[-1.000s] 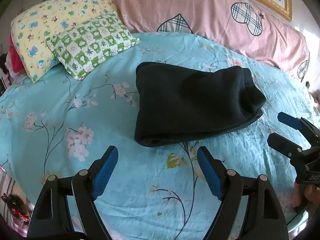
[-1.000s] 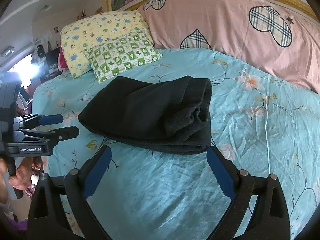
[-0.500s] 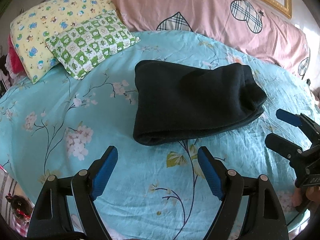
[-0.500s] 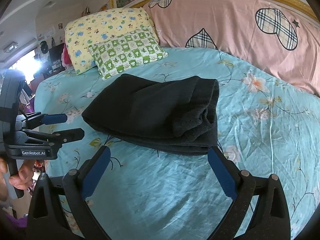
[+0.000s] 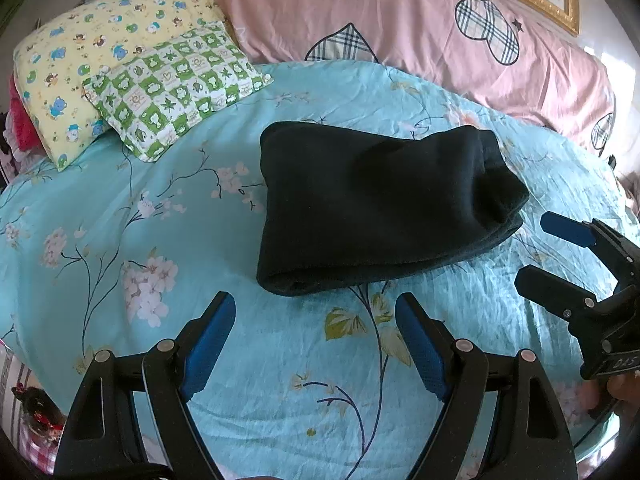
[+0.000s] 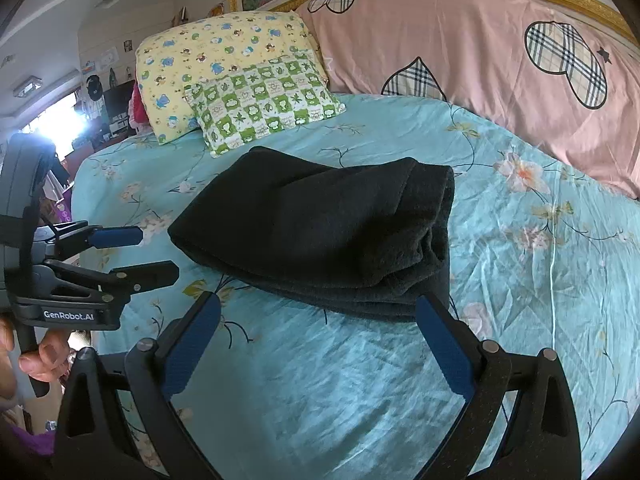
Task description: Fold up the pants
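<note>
Looking from the near edge outward, the left hand-held gripper (image 5: 316,316) hangs over the bed sheet (image 5: 120,264) with its blue pads wide apart and nothing between them. The right hand-held gripper (image 6: 320,318) is released in the same way, also empty, low above the sheet.

Just beyond both lies the pants (image 5: 372,208), a dark bundle already folded into a thick rectangle near the middle of the bed. Its long axis runs across the view, from left to right, not away from the person. From the left hand-held gripper the bundle is ahead and slightly to the right; its near left corner, a rounded fold, is close in front of the pads. From the right hand-held gripper the bundle is ahead and a little to the left, and the stacked layered end sits almost at the right finger, so I judge the right hand is nearer. Neither tool touches the cloth.

The fold looks finished, or nearly; a last move would probably only press or straighten that layered end.

Farther back are a green checked pillow (image 5: 176,84), a yellow pillow (image 5: 80,52) and a pink quilt (image 5: 400,24).
</note>
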{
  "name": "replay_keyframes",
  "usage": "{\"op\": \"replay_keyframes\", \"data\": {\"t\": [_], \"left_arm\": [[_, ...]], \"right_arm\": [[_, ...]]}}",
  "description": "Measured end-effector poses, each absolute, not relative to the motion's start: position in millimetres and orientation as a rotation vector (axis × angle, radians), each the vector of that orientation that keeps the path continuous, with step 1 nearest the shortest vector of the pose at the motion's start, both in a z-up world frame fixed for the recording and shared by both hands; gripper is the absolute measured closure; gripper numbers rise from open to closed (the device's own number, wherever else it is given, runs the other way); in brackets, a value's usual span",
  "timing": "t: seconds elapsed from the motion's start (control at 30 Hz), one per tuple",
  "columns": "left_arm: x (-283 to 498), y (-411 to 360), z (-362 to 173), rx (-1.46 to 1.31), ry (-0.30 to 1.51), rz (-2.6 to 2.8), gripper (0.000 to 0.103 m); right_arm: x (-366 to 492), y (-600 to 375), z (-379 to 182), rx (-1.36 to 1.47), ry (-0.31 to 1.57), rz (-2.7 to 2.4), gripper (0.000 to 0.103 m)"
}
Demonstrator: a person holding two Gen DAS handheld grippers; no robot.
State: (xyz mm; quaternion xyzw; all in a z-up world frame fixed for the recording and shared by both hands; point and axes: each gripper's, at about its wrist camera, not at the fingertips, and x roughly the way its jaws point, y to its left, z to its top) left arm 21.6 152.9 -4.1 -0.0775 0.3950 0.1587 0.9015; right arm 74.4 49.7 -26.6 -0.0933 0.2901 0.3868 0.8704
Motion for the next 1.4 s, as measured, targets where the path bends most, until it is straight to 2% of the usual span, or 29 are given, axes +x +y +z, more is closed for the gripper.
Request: {"op": "replay_keyframes", "data": {"t": [1.4], "left_arm": [[30, 161, 7, -0.188, 0.779, 0.322, 0.02]], "right_arm": [[93, 40, -16, -0.122, 0.62, 0.793, 0.005]]}}
